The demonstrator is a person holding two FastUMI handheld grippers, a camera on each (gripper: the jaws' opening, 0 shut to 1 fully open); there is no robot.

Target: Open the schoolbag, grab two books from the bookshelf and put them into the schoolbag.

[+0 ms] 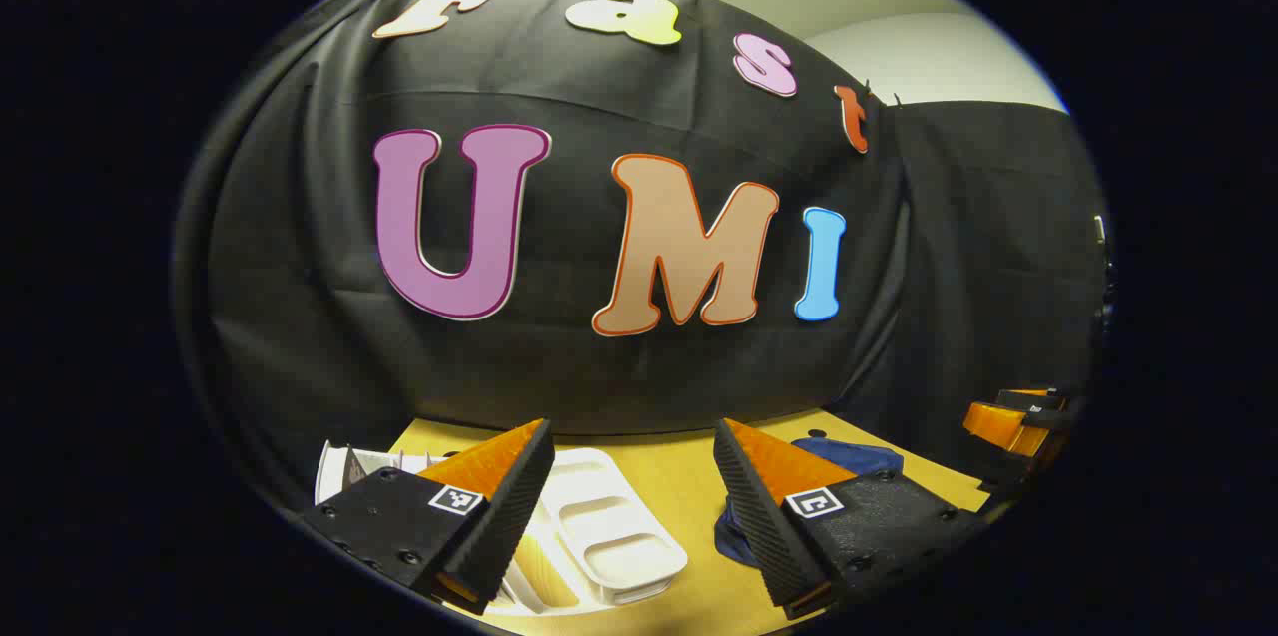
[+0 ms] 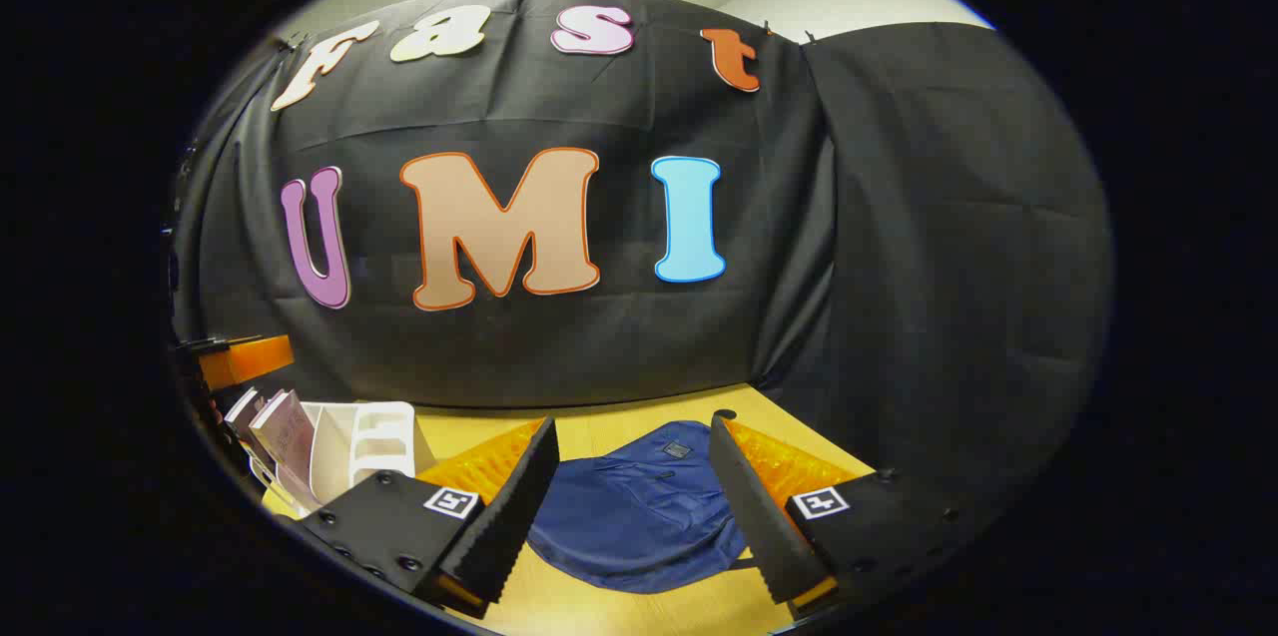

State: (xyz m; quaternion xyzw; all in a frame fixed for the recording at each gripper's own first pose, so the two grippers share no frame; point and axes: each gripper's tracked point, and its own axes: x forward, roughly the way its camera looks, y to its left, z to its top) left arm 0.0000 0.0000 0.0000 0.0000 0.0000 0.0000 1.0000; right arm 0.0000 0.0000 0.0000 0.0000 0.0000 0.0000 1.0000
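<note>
Bag: we see the bag (image 2: pixel 639 506) as a soft, dark blue cloth shape lying flat and slightly rumpled on the table, rounded at its near edge, with a small patch near its top. In the right gripper view it lies between and just beyond the jaws; in the left gripper view a part of it (image 1: pixel 849 461) peeks out behind the right-hand jaw.

Shelf: we see a white, smooth plastic shelf (image 2: pixel 364 446) with moulded slots, left of the right gripper's jaws; in the left gripper view it (image 1: pixel 609 516) lies between and behind the left-hand jaw.

Books: we see a few thin books (image 2: pixel 280 431) leaning in the shelf's far left end, covers pale.

Table: we see smooth, light wood (image 2: pixel 619 436).

Left gripper: we hold the left gripper (image 1: pixel 634 506) above the table, level, facing the wall; its ridged jaws stand wide apart and grip nothing.

Right gripper: we hold the right gripper (image 2: pixel 634 506) over the bag, jaws wide apart and gripping nothing; in the left gripper view it (image 1: pixel 1018 421) shows far right.
</note>
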